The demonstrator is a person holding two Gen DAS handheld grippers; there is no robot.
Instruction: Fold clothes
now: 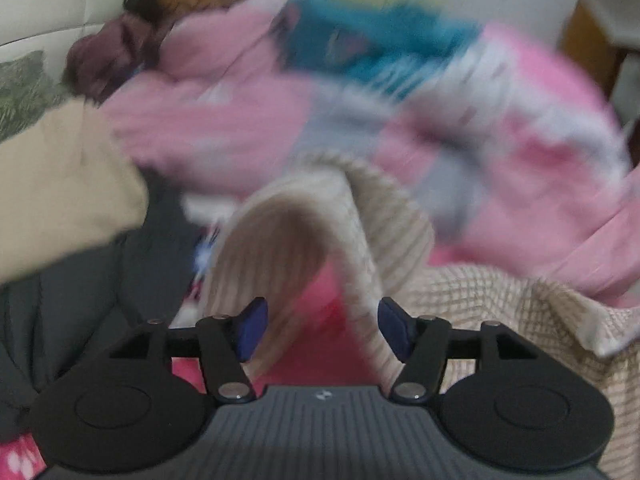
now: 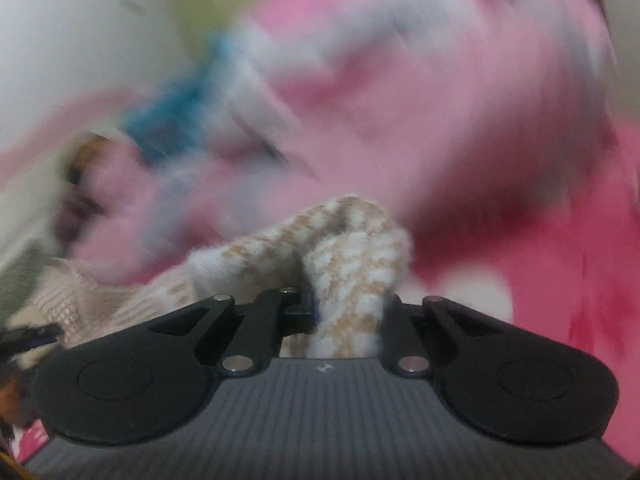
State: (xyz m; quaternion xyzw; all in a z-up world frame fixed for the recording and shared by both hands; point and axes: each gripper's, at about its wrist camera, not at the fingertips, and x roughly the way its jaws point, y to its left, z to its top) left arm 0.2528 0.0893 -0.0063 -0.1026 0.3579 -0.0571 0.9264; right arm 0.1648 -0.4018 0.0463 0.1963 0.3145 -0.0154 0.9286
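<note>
A cream and tan knitted garment arches in a fold right ahead of my left gripper. That gripper is open, its blue pads wide apart. One edge of the fold runs down past the right pad, and bright pink cloth shows through the gap. In the right wrist view the same fuzzy cream knit is bunched up and fills the narrow gap of my right gripper, which is shut on it. Only a sliver of a blue pad shows beside the cloth. Both views are blurred.
A heap of clothes lies behind: pink pieces, a teal one, a maroon one, a beige one and a dark grey garment at the left. A bright pink sheet with white spots lies underneath.
</note>
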